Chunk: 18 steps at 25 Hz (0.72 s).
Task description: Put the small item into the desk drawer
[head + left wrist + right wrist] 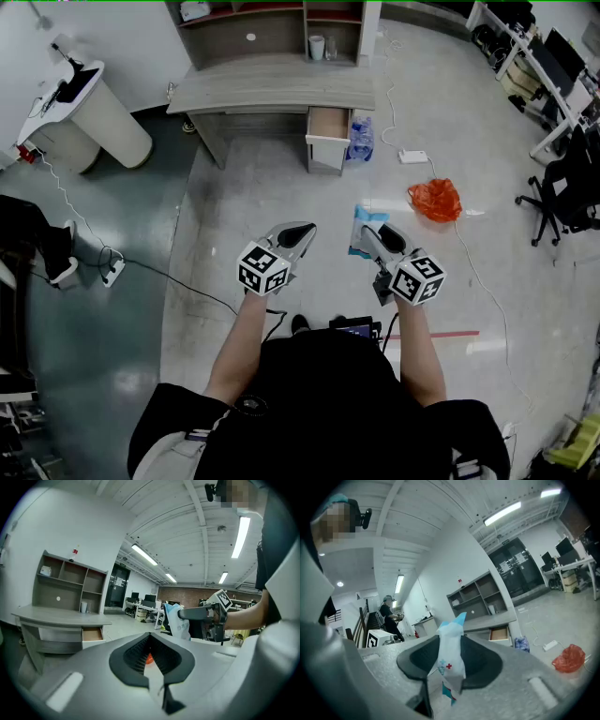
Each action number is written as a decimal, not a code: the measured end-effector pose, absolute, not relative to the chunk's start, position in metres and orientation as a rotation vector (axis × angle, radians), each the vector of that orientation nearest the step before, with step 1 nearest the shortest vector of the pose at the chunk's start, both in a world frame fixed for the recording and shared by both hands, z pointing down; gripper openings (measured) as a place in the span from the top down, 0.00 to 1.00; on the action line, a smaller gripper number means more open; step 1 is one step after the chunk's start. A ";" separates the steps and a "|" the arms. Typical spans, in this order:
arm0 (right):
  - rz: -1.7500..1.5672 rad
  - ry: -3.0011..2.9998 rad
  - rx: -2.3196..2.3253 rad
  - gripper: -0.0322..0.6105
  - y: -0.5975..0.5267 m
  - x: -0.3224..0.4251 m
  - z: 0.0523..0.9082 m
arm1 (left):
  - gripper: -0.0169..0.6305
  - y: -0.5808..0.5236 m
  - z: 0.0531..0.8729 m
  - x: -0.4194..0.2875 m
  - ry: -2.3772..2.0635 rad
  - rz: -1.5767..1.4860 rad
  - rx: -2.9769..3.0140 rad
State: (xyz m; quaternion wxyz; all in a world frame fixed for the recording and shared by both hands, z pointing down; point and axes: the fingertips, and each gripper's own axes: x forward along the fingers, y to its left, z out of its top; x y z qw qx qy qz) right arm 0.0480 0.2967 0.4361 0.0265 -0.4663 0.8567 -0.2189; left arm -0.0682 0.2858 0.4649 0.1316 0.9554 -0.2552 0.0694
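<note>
The small item is a white and light-blue packet (pixel 360 236) with a red cross mark, and my right gripper (pixel 367 232) is shut on it, holding it upright over the floor. In the right gripper view the packet (pixel 451 660) fills the gap between the dark pads. My left gripper (pixel 302 230) hangs beside it to the left, shut with nothing in it; its view shows the packet (pixel 179 621) off to the right. The desk (pixel 272 89) stands well ahead, with its drawer (pixel 328 122) pulled open under the right end. Both grippers are far short of it.
Water bottles (pixel 361 139) stand on the floor right of the drawer. A white power strip (pixel 412 157) with its cable and an orange bag (pixel 434 199) lie further right. A white pedestal (pixel 84 112) stands at the left, office chairs and desks at the right.
</note>
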 end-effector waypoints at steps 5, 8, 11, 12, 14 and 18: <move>-0.667 2.648 -1.424 0.73 0.297 0.049 0.429 | 0.97 0.287 0.462 -0.067 -0.742 0.210 2.778; -0.666 2.653 -1.417 0.73 0.296 0.050 0.429 | 0.97 0.287 0.463 -0.064 -0.744 0.212 2.777; -0.663 2.658 -1.408 0.73 0.294 0.050 0.429 | 0.97 0.285 0.461 -0.064 -0.760 0.206 2.784; -0.663 2.659 -1.403 0.73 0.295 0.050 0.429 | 0.97 0.285 0.461 -0.064 -0.765 0.203 2.786; -0.667 2.656 -1.389 0.73 0.295 0.051 0.429 | 0.97 0.285 0.461 -0.064 -0.774 0.199 2.784; -0.674 2.673 -1.371 0.73 0.295 0.054 0.431 | 0.97 0.284 0.463 -0.064 -0.795 0.214 2.776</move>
